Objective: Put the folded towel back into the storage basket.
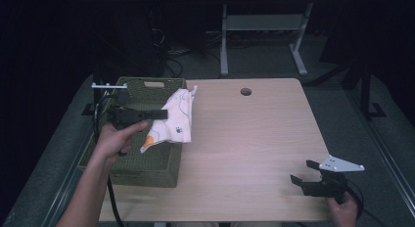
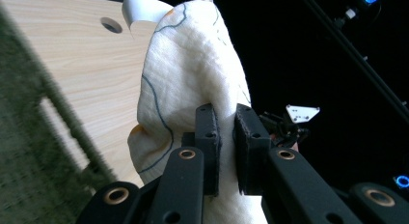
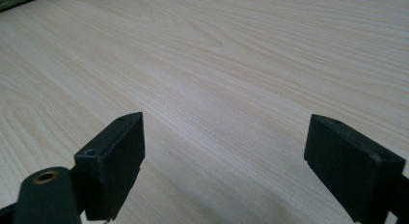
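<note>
Left gripper [image 2: 225, 137] jaws clamped on white cloth [image 1: 173, 120], raised over green basket [image 1: 147, 163]. Right gripper [image 3: 224, 161] jaws wide apart, low over bare tabletop [image 1: 254, 139].

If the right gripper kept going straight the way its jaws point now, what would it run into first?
Probably nothing soon. The right gripper is open and points left across the bare wooden table. Farther along that line stands the green basket, though depth is hard to judge.

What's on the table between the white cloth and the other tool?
Nothing: in the high view, bare light wooden table stretches from the white printed cloth to the open right tool.
</note>
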A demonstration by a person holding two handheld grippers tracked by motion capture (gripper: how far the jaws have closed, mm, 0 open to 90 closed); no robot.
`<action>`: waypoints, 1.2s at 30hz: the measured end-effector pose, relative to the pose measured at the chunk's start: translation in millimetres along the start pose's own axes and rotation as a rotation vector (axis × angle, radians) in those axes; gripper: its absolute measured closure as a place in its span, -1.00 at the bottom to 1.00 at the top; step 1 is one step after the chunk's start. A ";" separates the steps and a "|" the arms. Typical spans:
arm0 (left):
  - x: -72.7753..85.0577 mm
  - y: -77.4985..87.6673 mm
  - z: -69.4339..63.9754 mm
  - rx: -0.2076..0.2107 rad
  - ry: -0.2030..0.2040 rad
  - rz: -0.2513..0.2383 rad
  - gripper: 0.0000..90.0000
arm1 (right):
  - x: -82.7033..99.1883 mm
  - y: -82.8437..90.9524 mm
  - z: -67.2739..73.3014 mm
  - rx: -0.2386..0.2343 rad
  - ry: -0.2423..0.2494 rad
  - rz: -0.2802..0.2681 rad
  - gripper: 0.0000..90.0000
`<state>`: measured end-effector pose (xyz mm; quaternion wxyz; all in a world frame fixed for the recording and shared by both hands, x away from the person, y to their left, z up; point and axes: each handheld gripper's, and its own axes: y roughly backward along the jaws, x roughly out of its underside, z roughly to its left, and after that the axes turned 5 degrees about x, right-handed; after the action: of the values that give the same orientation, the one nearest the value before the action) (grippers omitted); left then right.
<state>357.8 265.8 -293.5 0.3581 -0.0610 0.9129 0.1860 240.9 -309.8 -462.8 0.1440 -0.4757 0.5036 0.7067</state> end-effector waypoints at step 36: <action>6.8 50.1 62.5 -0.198 0.038 0.114 0.81 | 0.9 -0.4 -3.9 0.022 -0.015 0.009 -0.70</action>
<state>380.0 336.2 -325.4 0.3220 -0.0478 0.8987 0.2939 242.8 -313.1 -464.0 0.1498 -0.4667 0.5123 0.7052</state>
